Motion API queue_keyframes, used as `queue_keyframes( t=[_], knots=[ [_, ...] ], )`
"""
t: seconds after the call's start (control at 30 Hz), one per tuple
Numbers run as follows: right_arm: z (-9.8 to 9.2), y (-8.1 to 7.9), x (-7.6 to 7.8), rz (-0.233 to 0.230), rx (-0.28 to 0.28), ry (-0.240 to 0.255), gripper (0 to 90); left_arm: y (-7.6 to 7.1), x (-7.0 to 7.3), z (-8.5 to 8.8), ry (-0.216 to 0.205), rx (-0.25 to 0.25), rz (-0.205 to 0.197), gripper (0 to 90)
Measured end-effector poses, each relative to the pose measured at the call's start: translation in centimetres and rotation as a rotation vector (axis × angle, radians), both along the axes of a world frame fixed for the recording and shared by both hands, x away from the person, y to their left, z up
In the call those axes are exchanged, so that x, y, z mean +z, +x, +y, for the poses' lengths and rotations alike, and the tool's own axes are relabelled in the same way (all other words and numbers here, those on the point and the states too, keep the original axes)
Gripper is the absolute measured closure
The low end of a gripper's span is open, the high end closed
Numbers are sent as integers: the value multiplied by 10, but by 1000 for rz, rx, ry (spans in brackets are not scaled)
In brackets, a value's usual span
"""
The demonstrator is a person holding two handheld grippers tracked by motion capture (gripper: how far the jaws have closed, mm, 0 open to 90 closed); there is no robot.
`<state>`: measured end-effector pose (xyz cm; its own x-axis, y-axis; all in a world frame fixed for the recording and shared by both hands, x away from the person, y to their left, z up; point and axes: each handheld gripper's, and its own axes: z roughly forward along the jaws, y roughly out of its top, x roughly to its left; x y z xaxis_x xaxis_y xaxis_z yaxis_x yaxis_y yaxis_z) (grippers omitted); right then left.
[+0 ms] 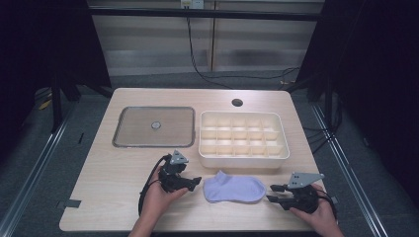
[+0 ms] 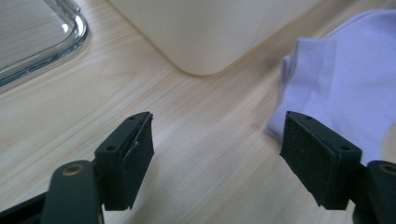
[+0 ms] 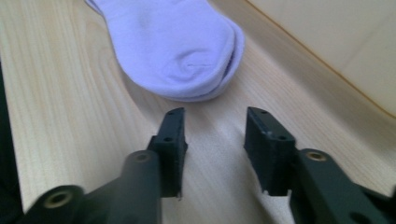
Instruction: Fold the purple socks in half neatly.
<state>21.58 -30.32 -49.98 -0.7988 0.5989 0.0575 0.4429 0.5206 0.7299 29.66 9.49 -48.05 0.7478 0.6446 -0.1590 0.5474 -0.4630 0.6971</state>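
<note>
A light purple sock (image 1: 233,188) lies flat on the wooden table (image 1: 113,187) near the front edge, between my two grippers. My left gripper (image 1: 198,181) rests just left of the sock, pointing at its cuff end, jaws wide apart with nothing between them. In the left gripper view (image 2: 217,128) the sock (image 2: 345,88) sits just past the right jaw. My right gripper (image 1: 271,192) sits right of the sock, pointing at its toe. The right gripper view (image 3: 215,119) has the jaws partly apart and empty, a short way from the sock's toe (image 3: 177,46).
A cream organizer box (image 1: 242,157) with several empty compartments stands behind the sock, its corner (image 2: 210,32) close to my left gripper and its wall (image 3: 345,37) beside my right. A clear square tray (image 1: 118,129) lies at the back left. A round hole (image 1: 237,102) marks the table's far edge.
</note>
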Motion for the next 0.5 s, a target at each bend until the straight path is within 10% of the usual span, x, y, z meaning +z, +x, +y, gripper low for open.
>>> queue_keyframes(
  t=[0.13,0.5],
  knots=[
    [1,0,0,3,10,-11,745,0,6,-5,-14,5,87,361],
    [-1,3,-1,18,14,-19,855,5,6,-23,9,-25,167,470]
  ],
)
